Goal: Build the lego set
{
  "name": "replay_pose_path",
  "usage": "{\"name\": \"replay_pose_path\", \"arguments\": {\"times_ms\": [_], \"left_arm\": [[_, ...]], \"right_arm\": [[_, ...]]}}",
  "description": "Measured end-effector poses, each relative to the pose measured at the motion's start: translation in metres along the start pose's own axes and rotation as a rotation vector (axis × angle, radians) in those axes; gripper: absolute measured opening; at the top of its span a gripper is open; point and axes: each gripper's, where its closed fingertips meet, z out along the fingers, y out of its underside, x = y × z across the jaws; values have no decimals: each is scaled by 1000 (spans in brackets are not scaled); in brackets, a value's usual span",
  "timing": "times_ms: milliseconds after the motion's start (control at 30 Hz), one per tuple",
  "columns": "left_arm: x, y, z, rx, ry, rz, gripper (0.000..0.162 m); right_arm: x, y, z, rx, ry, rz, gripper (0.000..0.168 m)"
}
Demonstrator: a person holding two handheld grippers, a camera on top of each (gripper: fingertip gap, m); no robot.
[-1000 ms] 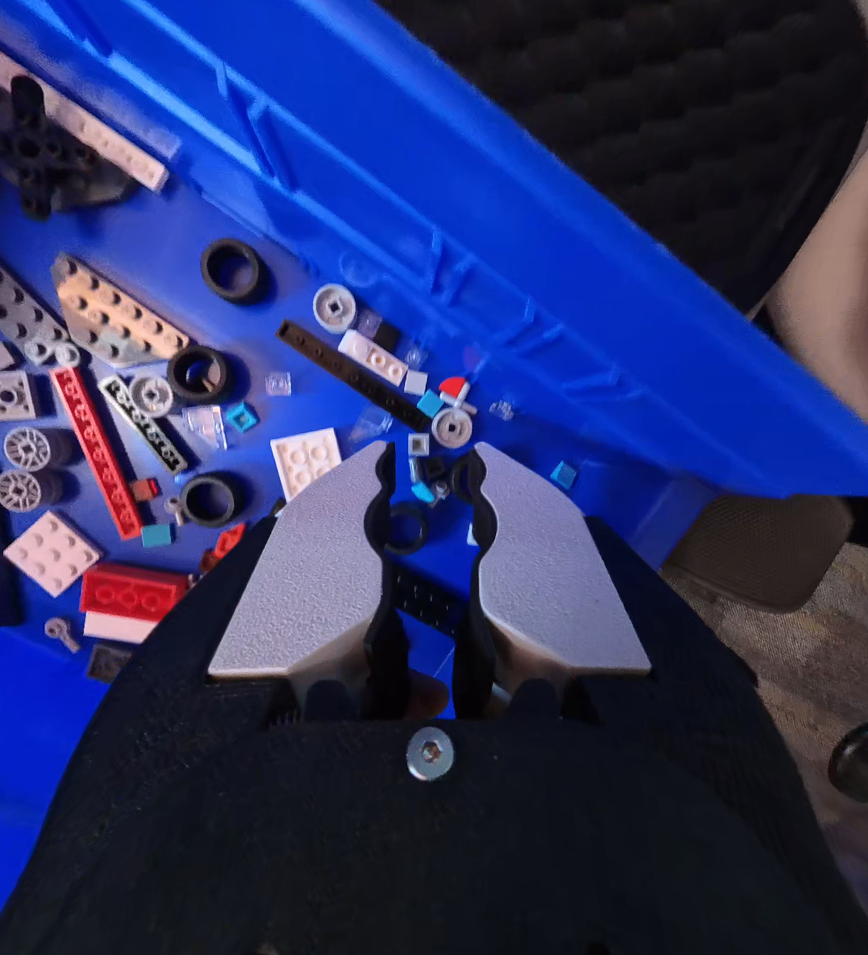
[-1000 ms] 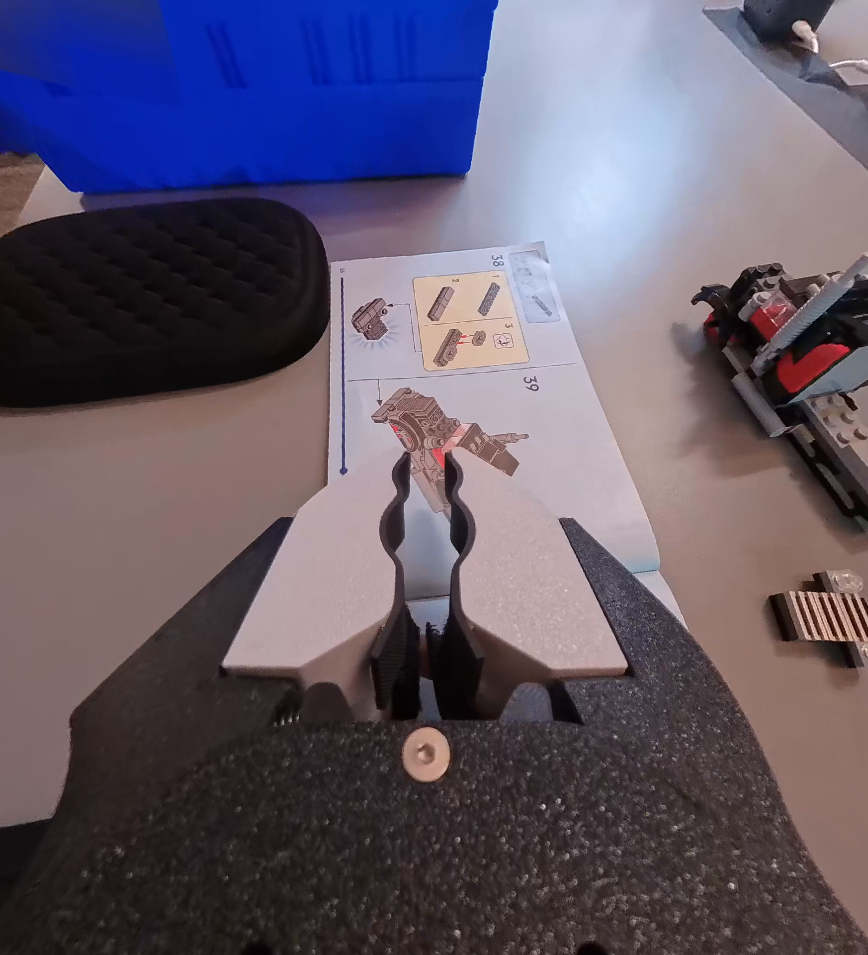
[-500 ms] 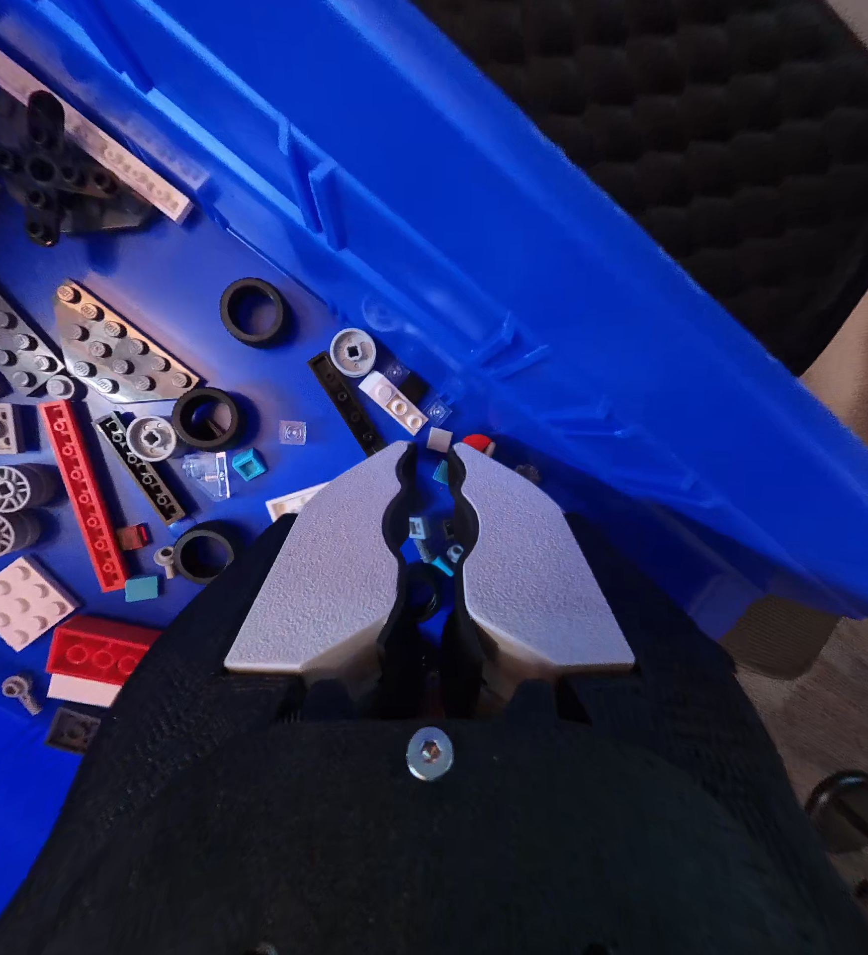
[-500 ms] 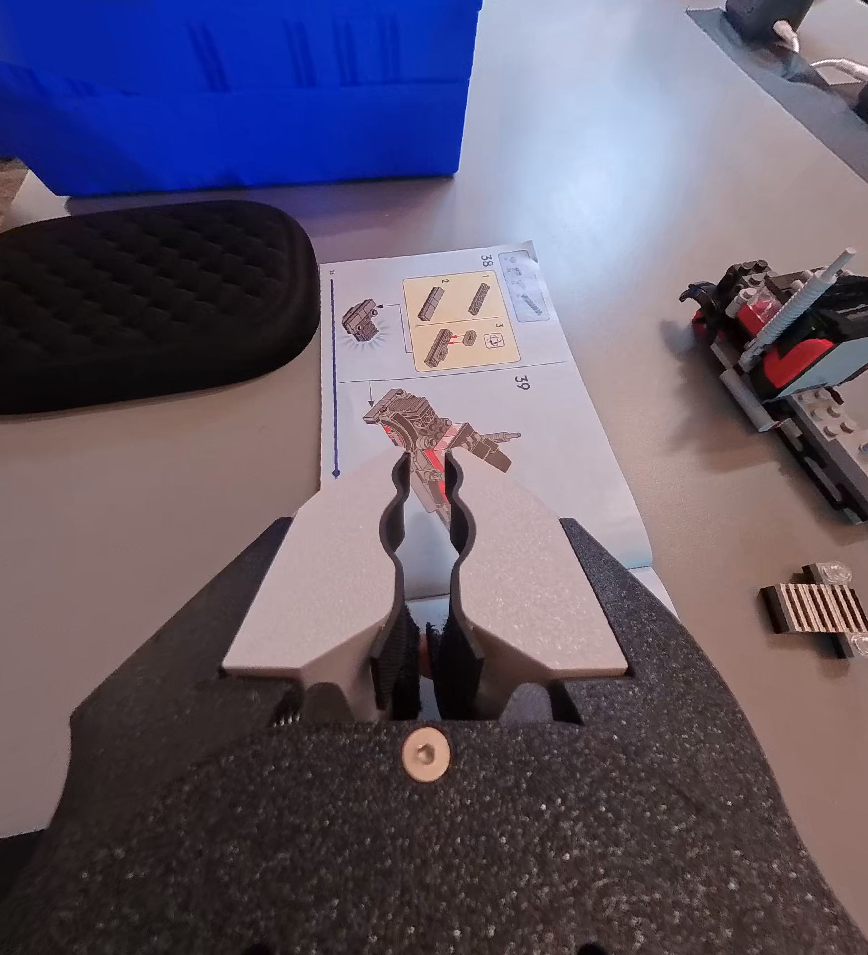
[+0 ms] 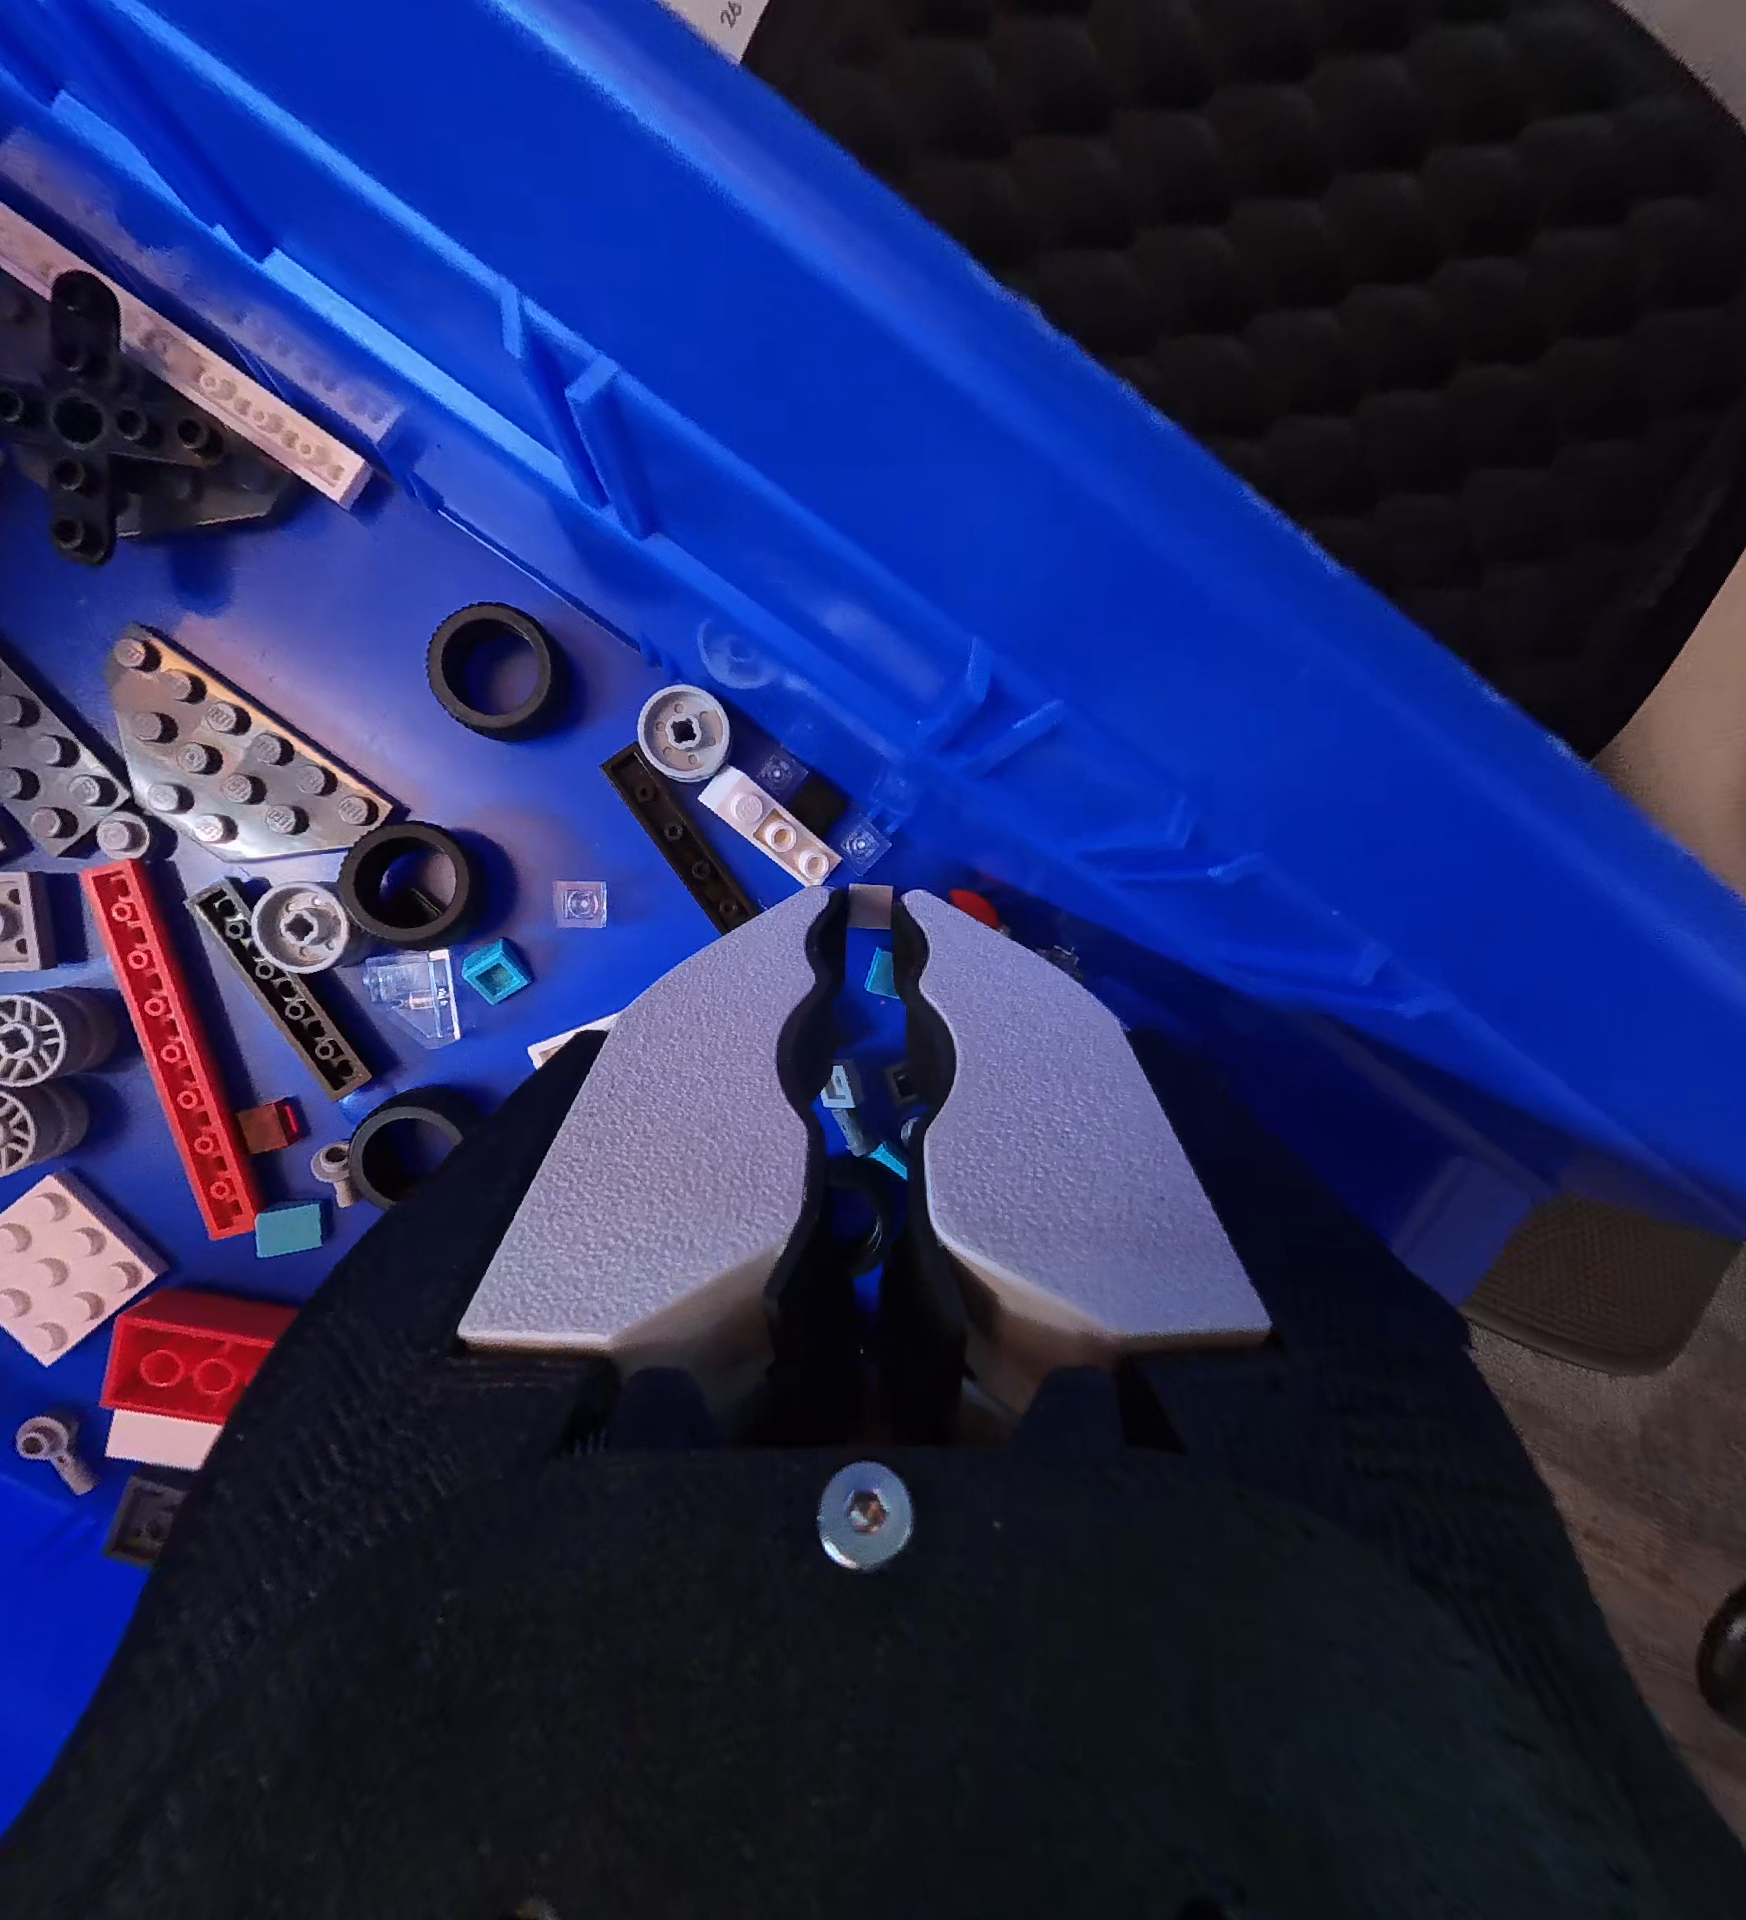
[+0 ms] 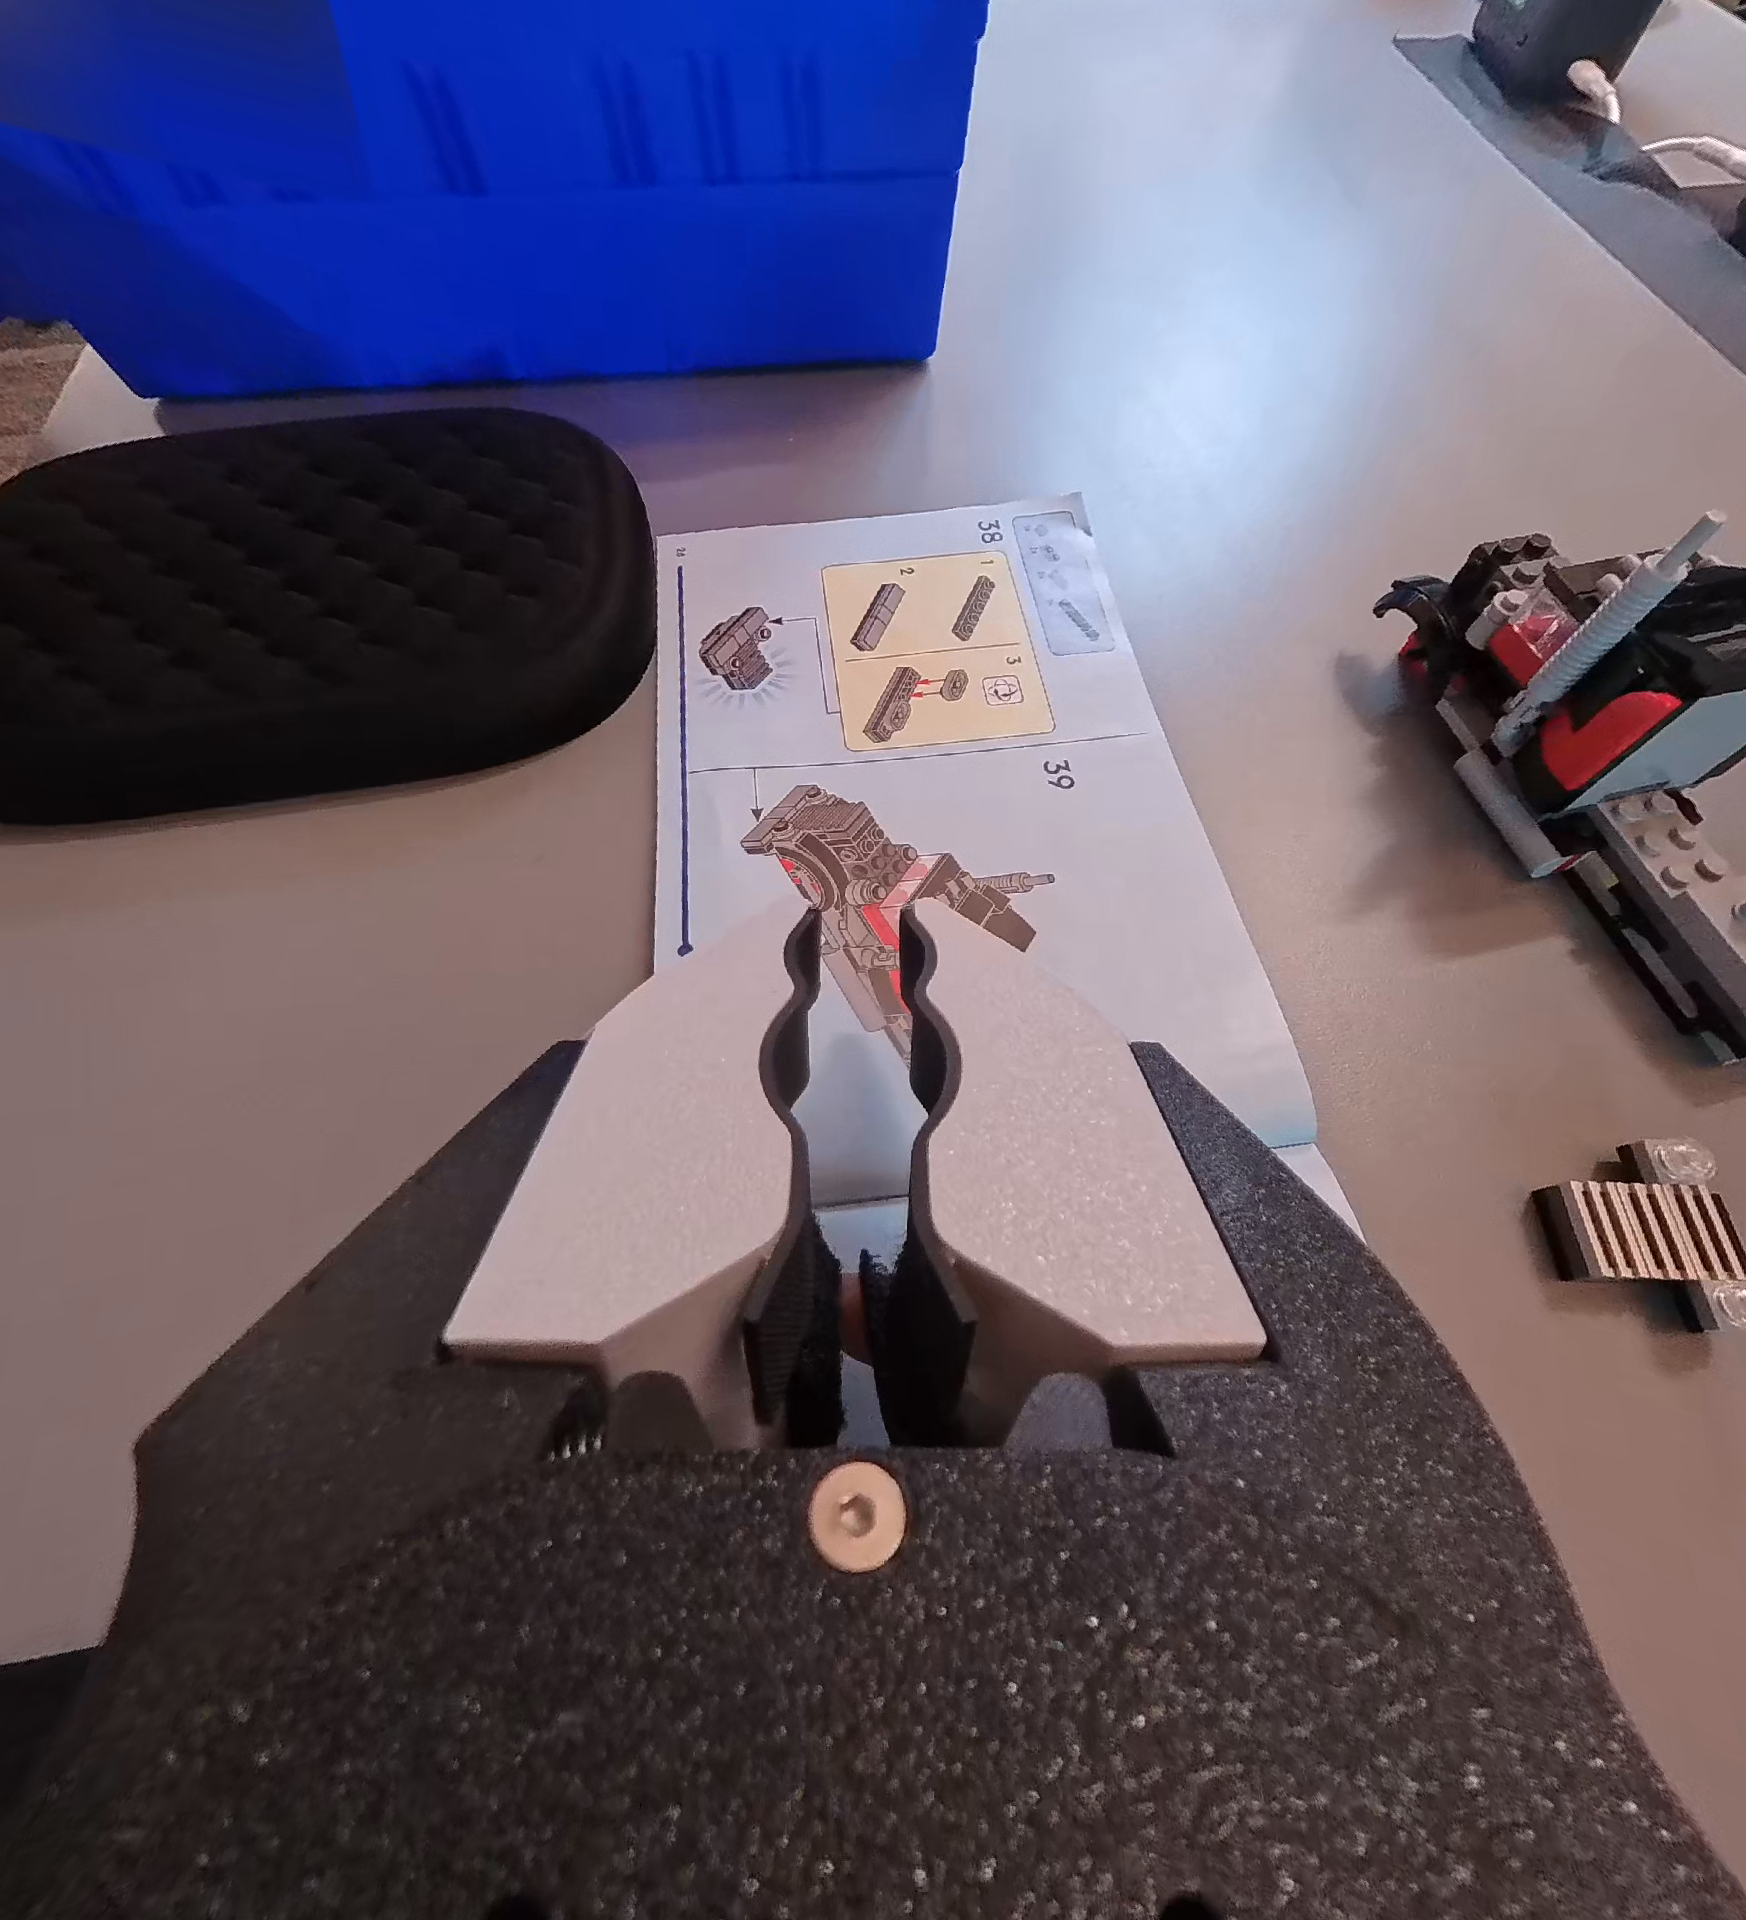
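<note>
My left gripper (image 5: 867,914) is down inside the blue bin (image 5: 952,520), close to its far wall. Its jaws are nearly closed, with the tips on either side of a small pale tile (image 5: 871,906) on the bin floor. A teal piece (image 5: 879,971) and other tiny parts lie under the jaw gap. My right gripper (image 6: 856,925) hovers over the open instruction booklet (image 6: 1108,831) with a narrow gap and nothing in it. The partly built red, black and grey model (image 6: 1617,707) lies on the table to the right. A small striped sub-assembly (image 6: 1643,1242) lies nearer.
Loose parts cover the bin floor: a long red plate (image 5: 173,1049), black tyres (image 5: 490,670), a grey wedge plate (image 5: 235,758), a white plate (image 5: 770,831). A black quilted pad (image 6: 266,603) lies left of the booklet, with the blue bin (image 6: 536,208) behind it. Across from one pair of fingers to the other is roughly 30 cm. To the long red plate (image 5: 173,1049): left tips about 11 cm, right tips about 35 cm.
My left gripper moved forward toward the bin wall and its jaws narrowed from wide open to almost closed around the pale tile. My right gripper barely moved.
</note>
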Motion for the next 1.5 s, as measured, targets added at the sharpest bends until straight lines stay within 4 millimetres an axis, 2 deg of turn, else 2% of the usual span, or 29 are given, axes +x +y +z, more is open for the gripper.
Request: {"name": "replay_pose_path", "arguments": {"times_ms": [100,167,233,333,400,467,567,733,800,900,1000,1233,1500], "left_arm": [[-5,3,-5,-5,-33,-18,9],[-11,0,-19,5,-81,-27,9],[-16,-10,-39,43,-123,-39,9],[-21,-40,-71,127,-189,-38,9],[-17,-72,-87,201,-211,-18,8],[-3,-108,-91,277,-185,3,8],[24,-151,-73,289,-105,36,8],[68,-201,-12,270,-5,38,8],[72,-206,16,237,-13,7,8],[78,-197,61,161,20,-34,9],[86,-194,87,134,17,32,9],[85,-187,105,42,14,90,9],[85,-185,108,22,45,78,13]], "right_arm": [[-1,0,0,2,-4,-2,15],[-1,-1,-1,10,-7,-4,15],[-1,-3,-1,21,-10,-4,15],[-2,-8,-5,42,-13,-11,16],[-3,-11,-10,53,-10,-17,17],[-3,-13,-16,59,-4,-14,18],[-2,-13,-22,61,13,-2,18],[-7,-3,-21,28,-23,37,19],[-6,-3,-21,38,-22,47,19],[-5,2,-18,25,-29,81,19],[-8,8,-14,-3,-40,63,20],[-8,13,-12,-36,-37,51,20],[-6,13,-12,-35,-27,60,20]]}}
